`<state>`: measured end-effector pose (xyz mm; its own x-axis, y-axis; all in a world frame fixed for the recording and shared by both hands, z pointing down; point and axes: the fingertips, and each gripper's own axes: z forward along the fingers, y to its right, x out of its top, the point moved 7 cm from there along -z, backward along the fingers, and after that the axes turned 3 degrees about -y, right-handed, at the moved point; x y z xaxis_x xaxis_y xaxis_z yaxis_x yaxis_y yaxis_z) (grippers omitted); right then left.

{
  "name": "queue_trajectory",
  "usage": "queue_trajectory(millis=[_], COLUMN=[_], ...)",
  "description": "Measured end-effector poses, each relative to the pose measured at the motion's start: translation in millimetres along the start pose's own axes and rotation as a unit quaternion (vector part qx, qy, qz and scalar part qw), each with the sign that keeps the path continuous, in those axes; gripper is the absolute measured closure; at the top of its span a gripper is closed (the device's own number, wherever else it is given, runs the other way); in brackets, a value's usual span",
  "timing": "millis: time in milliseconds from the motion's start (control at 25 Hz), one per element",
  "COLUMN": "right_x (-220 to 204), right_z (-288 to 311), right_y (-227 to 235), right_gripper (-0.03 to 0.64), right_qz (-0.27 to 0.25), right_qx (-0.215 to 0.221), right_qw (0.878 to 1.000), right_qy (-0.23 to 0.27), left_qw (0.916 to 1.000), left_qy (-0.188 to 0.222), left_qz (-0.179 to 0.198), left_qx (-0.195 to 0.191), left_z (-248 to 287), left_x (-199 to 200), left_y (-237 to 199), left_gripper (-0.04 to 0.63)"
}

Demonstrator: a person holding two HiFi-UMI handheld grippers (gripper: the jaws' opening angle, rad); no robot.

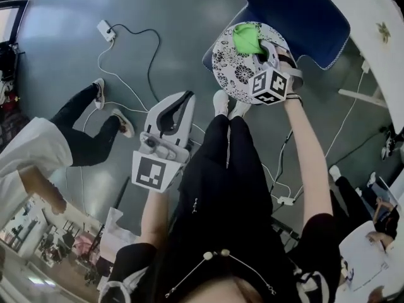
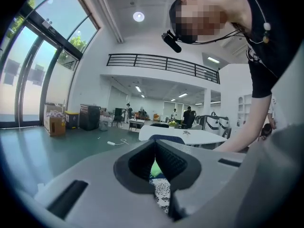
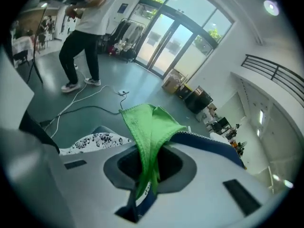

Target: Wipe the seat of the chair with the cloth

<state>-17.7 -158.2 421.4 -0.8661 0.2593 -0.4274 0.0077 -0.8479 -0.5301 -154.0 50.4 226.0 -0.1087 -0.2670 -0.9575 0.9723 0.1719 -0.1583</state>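
The chair's round seat [image 1: 228, 68] has a black-and-white floral cover, with a dark blue backrest [image 1: 303, 11] behind it. A green cloth [image 1: 247, 39] lies bunched on the seat's far side. My right gripper [image 1: 260, 45] is over the seat, shut on that cloth. In the right gripper view the cloth [image 3: 148, 125] hangs out of the right gripper [image 3: 151, 167], above the seat [image 3: 95, 140]. My left gripper [image 1: 184, 97] is held off to the left over the floor, shut on nothing. Past the left gripper's [image 2: 154, 151] closed tips I glimpse cloth [image 2: 155, 168] and seat [image 2: 163, 194].
White cables and a power adapter [image 1: 105, 30] trail over the grey floor left of the chair. A person in black trousers [image 1: 85, 134] stands at the left. A white table [image 1: 372, 36] fills the upper right corner. My own shoes [image 1: 221, 101] are just in front of the seat.
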Motion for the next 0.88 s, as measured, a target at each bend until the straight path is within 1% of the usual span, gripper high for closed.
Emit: queue_trajectory(millis=[120,200,400,520,640,880], right_x=[-12.3,-24.7,-57.6,-70.8,-79.6,-87.6], right_z=[41.3,67.2,119.9,141.5,166.6,199.8], right_y=[-19.8,-34.5,-58.8,-70.9,-78.5,-74.7], right_gripper=[0.563,0.563,0.563,0.565,0.565,0.563], right_qz=[-0.061,-0.095,-0.141,-0.151,-0.152,-0.143], right_qx=[-0.009,-0.013,-0.014,-0.004,0.001,-0.001], right_qw=[0.998,0.995,0.989,0.988,0.988,0.989], right_qy=[-0.008,-0.015,-0.031,-0.034,-0.037,-0.044], left_qw=[0.9998,0.9994,0.9972,0.9944,0.9921,0.9904], left_qy=[-0.018,-0.033,-0.059,-0.085,-0.099,-0.113], left_qz=[0.0,-0.007,-0.042,-0.059,-0.071,-0.072], left_qx=[-0.002,0.002,0.018,0.022,0.028,0.031], left_z=[9.1,15.6,29.6,34.2,40.8,54.4], left_x=[-24.6,-42.8,-89.2,-111.7,-124.5,-132.9], left_y=[-3.3,-4.6,-2.8,0.7,1.7,-0.6], left_gripper=[0.588,0.588,0.588,0.588,0.588,0.588])
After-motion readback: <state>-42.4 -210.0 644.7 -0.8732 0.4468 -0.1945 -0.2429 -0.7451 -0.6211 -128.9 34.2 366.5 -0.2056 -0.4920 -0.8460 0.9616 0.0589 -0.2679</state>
